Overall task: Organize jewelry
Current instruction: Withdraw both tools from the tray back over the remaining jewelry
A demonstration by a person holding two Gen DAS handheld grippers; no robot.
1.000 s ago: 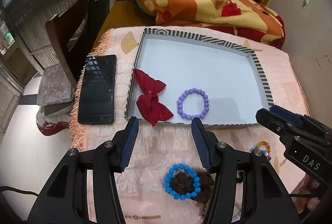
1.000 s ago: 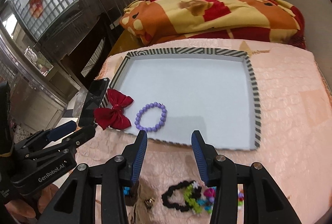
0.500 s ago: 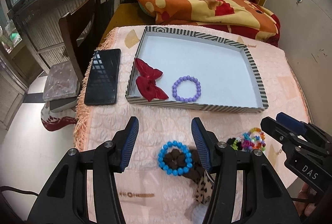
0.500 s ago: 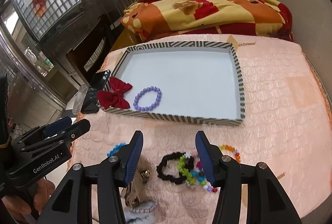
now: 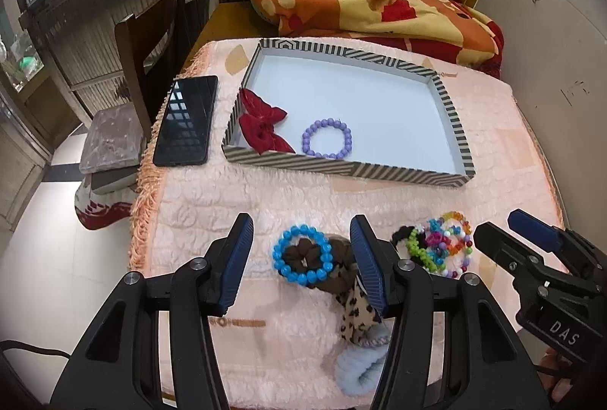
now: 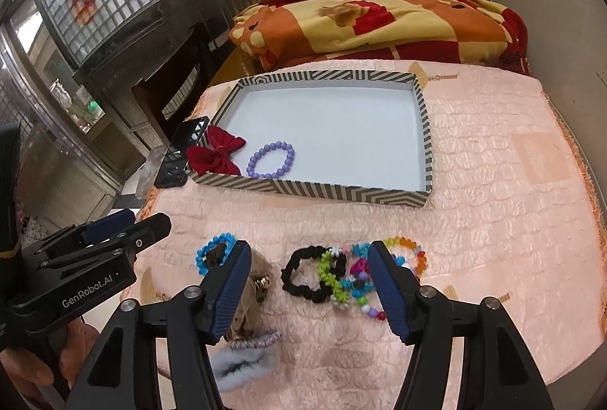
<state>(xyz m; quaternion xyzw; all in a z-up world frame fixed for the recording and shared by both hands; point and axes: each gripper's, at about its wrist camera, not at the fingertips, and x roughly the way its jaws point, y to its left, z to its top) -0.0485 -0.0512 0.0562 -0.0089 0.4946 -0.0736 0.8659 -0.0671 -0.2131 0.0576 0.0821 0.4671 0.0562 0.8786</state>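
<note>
One striped tray [image 5: 343, 167] stood on the table [image 5: 500, 144], which was covered with a pink cloth, and inside the tray were two things: one red bow [image 5: 261, 126] at the near left corner, leaning on the tray wall, and one purple bead bracelet [image 5: 327, 139] just beside it; the rest of the pale blue floor of the tray was bare. One black phone [image 5: 186, 120] lay on the cloth to the left of the tray. Nearer to the cameras, outside the tray, the other pieces lay in a row: one blue bead bracelet [image 5: 301, 255] resting on a brown scrunchie [image 5: 306, 253], one leopard-print scrunchie [image 5: 356, 315], one fluffy light blue scrunchie [image 5: 360, 366], one black scrunchie [image 6: 308, 275], and a tangle of coloured bead bracelets [image 6: 354, 277] whose number I could not count. The left claw [image 5: 301, 250] was released, with the blue bracelet seen between its fingers but not touched. The right claw [image 6: 307, 277] was also released, its jaws having just been opening, and it stood over the black scrunchie without pressing on it.
</note>
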